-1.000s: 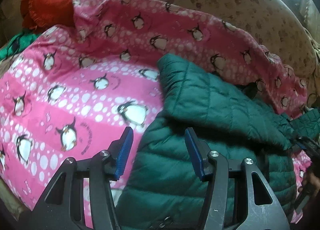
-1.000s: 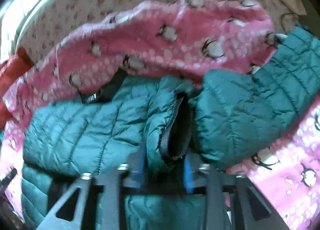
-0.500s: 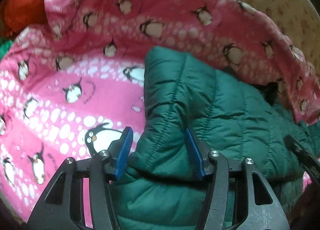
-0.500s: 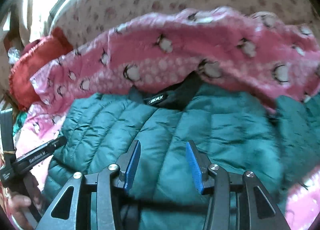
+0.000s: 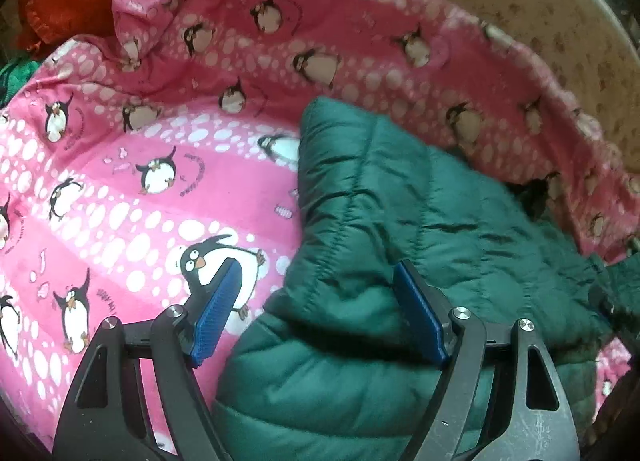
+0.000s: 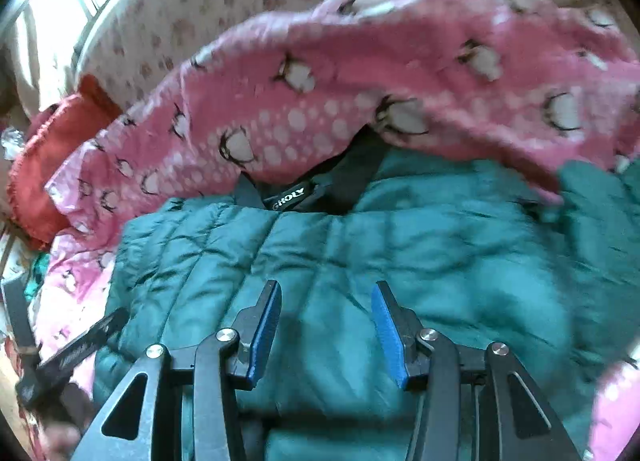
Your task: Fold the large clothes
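Left wrist view: pink penguin-print fleece blanket [image 5: 152, 197] spread wide; dark green quilted puffer jacket [image 5: 392, 229] lying on it, sleeve folded across the body. Black neck label [image 6: 289, 199] at the collar. Left tool [image 5: 316, 301] fingers apart over the jacket's edge; right tool [image 6: 325, 317] fingers apart above the jacket

Both wrist views close above jacket [image 5: 400, 221], overlapping.
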Tool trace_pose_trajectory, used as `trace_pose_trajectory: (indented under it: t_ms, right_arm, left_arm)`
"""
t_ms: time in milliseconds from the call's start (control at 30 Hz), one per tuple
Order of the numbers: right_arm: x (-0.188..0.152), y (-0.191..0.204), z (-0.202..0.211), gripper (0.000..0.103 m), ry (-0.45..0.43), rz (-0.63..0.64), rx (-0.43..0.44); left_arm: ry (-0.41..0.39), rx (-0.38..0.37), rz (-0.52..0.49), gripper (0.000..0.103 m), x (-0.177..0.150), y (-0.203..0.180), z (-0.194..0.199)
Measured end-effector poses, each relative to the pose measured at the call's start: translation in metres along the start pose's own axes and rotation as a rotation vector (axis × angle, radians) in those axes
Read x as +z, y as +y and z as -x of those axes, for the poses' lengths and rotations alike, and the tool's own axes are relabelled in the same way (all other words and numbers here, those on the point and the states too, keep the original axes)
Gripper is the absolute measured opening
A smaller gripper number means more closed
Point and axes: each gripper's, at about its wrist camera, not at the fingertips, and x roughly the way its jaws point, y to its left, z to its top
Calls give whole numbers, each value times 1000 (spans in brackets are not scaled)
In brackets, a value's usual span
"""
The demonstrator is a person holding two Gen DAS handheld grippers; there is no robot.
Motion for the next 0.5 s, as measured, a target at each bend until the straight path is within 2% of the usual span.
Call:
trace_pose_trajectory:
  t_ms: [133, 200, 333, 400, 500]
  right_arm:
    - [-6, -25, 25, 45, -45, -1, -102]
    - [-8, -39, 19, 45, -19, -5, -159]
    - [-14, -56, -15, 45, 54, -6, -192]
    - [-18, -60, -27, 45, 56, -11, -192]
    - [-18, -61, -21, 45, 31, -32, -184]
  left_arm:
    - [-58, -16, -21, 79, -1, -10, 15]
    - [-49, -24, -46, 79, -3, -18, 13]
    - [-13, 15, -88, 79, -11, -26, -4]
    - [-13, 32, -104, 79, -16, -27, -9]
    - [-29, 34, -110, 79, -19, -27, -8]
